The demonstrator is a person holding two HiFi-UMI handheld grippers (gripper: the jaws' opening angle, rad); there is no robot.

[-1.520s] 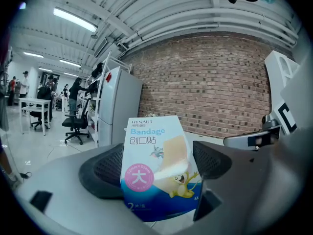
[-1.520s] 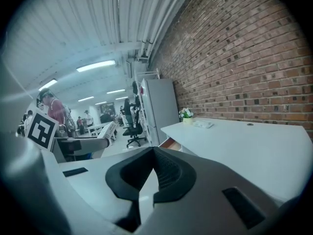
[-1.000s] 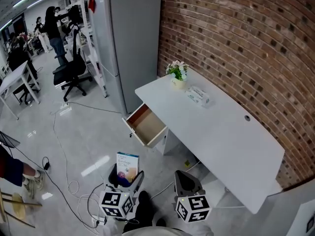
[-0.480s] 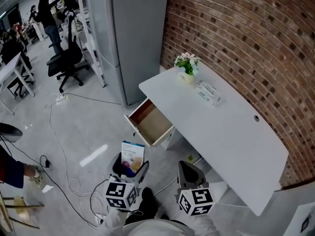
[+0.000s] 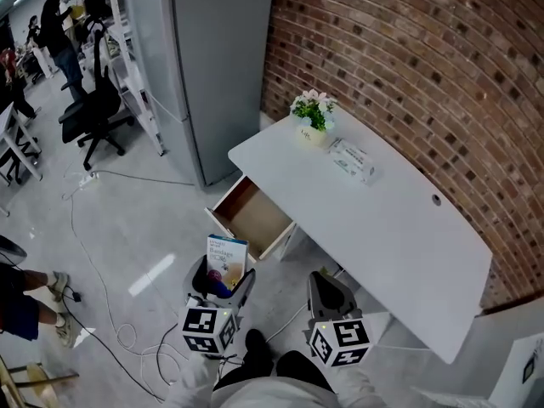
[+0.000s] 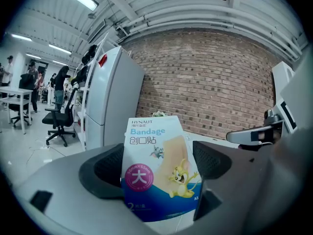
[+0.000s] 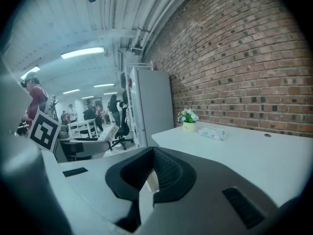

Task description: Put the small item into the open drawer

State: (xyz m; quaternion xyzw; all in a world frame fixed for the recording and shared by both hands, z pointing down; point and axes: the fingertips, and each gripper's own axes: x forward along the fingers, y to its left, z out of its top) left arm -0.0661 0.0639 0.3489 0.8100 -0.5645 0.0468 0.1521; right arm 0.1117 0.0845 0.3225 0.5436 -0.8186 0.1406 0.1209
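A small blue-and-white bandage box (image 5: 225, 262) stands upright between the jaws of my left gripper (image 5: 221, 284), which is shut on it. The left gripper view shows the box (image 6: 159, 173) filling the gap between the black pads (image 6: 110, 168). The open drawer (image 5: 252, 218) juts from the white desk (image 5: 382, 228), just beyond and slightly right of the box; its wooden inside looks empty. My right gripper (image 5: 328, 294) hangs low beside the desk's near edge, shut with nothing in it (image 7: 151, 175).
On the desk's far end stand a flower pot (image 5: 312, 117) and a wrapped pack (image 5: 351, 161). A tall grey cabinet (image 5: 212, 58) rises left of the desk, against the brick wall. Cables (image 5: 102, 253) trail over the floor; an office chair (image 5: 89, 113) and people are far left.
Both grippers and the view have shifted toward the desk. The bandage box, still held, now sits closer to the drawer's front edge.
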